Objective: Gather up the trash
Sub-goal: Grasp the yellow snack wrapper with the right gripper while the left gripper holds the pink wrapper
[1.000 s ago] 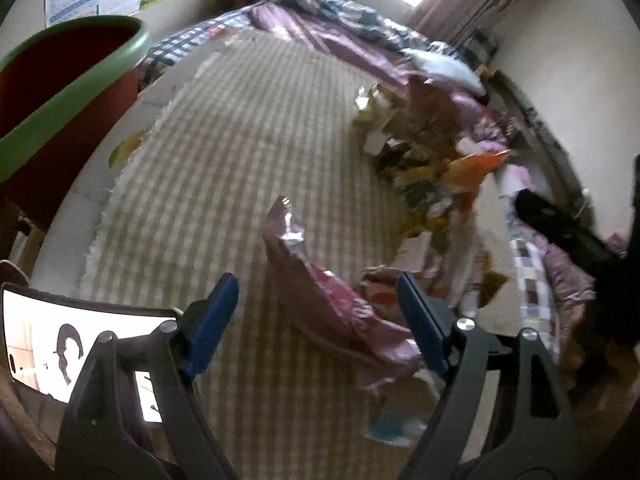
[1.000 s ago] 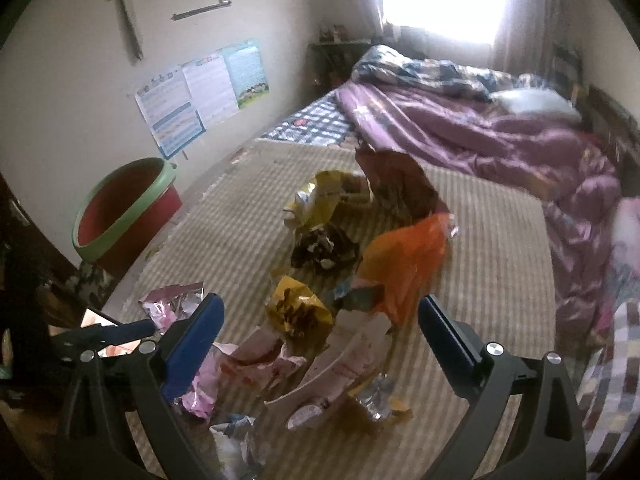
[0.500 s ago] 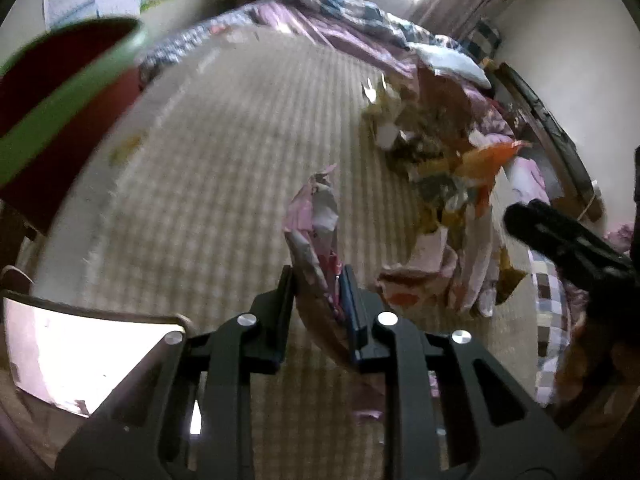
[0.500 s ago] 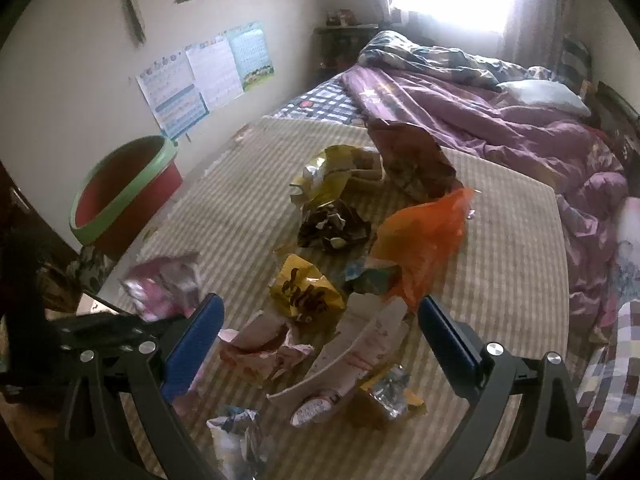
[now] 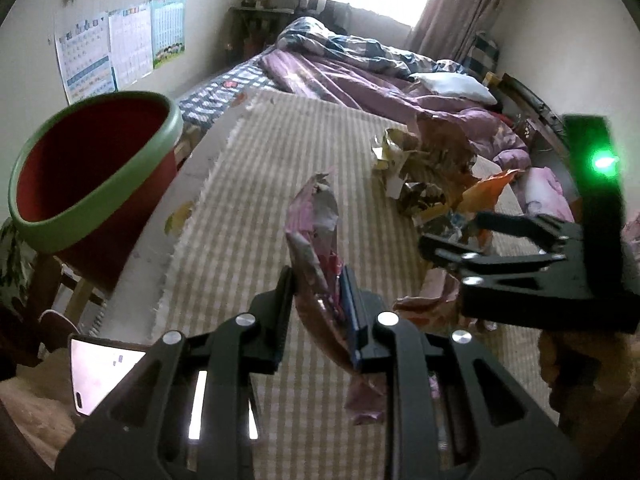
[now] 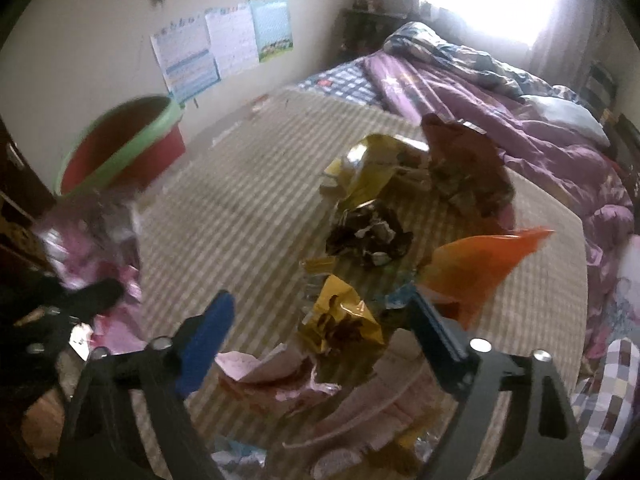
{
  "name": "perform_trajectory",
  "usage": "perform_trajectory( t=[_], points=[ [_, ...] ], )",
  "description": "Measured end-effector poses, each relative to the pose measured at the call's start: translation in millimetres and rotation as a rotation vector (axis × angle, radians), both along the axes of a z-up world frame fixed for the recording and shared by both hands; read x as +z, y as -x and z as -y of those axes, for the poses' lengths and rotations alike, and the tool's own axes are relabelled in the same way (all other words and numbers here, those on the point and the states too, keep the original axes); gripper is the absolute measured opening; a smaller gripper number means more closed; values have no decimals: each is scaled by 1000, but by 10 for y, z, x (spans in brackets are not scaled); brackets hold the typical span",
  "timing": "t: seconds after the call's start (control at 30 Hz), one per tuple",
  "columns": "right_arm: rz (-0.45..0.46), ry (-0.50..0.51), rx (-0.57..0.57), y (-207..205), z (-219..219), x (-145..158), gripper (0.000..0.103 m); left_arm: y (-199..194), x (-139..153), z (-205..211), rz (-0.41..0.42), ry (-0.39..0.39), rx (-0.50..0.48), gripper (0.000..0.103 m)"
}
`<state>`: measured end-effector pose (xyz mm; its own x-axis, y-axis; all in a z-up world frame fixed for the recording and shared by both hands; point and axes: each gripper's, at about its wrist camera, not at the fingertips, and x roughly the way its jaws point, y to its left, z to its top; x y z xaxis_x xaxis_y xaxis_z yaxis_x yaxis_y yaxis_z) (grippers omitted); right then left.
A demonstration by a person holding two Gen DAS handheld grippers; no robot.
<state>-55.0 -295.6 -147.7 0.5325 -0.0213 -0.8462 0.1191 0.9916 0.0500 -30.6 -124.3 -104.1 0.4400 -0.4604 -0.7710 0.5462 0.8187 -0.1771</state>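
Having just clamped the left gripper (image 5: pixel 320 292) on the pink wrapper (image 5: pixel 316 236), we lift it; right gripper (image 6: pixel 320 320), empty, has been narrowing over the yellow wrapper (image 6: pixel 340 320)

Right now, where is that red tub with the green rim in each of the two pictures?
Left wrist view: red tub fills the left edge, beside the striped mat.
Right wrist view: upper left, blurred, below the posters.
Shared landmark: the wall posters, just above the tub in both.
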Motion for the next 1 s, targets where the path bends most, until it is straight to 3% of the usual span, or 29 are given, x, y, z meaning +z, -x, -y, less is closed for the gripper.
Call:
perform_trajectory(
  t=[0.03, 0.13, 0.3, 0.53, 0.7, 0.77, 0.8, 0.83, 0.87, 1.0],
  points=[
    [-13, 0, 6, -25, -5, -41, 74, -3, 2, 0, 6, -1, 0, 23],
    [-47, -7, 26, -62, -37, -149, 46, -10, 5, -19, 15, -3, 5, 23],
    [-41, -52, 22, -69, -36, -167, 19, -63, -3, -122, 15, 2, 31, 23],
    [43, -95, 21, -75, -77, 136, 7, -164, 76, -300, 35, 21, 77, 23],
    [77, -126, 38, -117, -144, 296, 8, -279, 125, -472, 59, 21, 123, 23],
    [67, -90, 34, -127, -185, 302, 14, -339, 134, -564, 56, 29, 145, 23],
    [63, -65, 25, -135, -194, 296, 33, -373, 138, -625, 55, 33, 159, 23],
    [54, -41, 17, -145, -195, 269, 59, -390, 141, -664, 55, 35, 169, 23],
    [45, -20, 12, -147, -199, 233, 66, -408, 143, -701, 55, 37, 178, 23],
    [-24, 26, 16, -227, -189, 3, 65, -507, 155, -880, 51, 47, 222, 23]
  ],
)
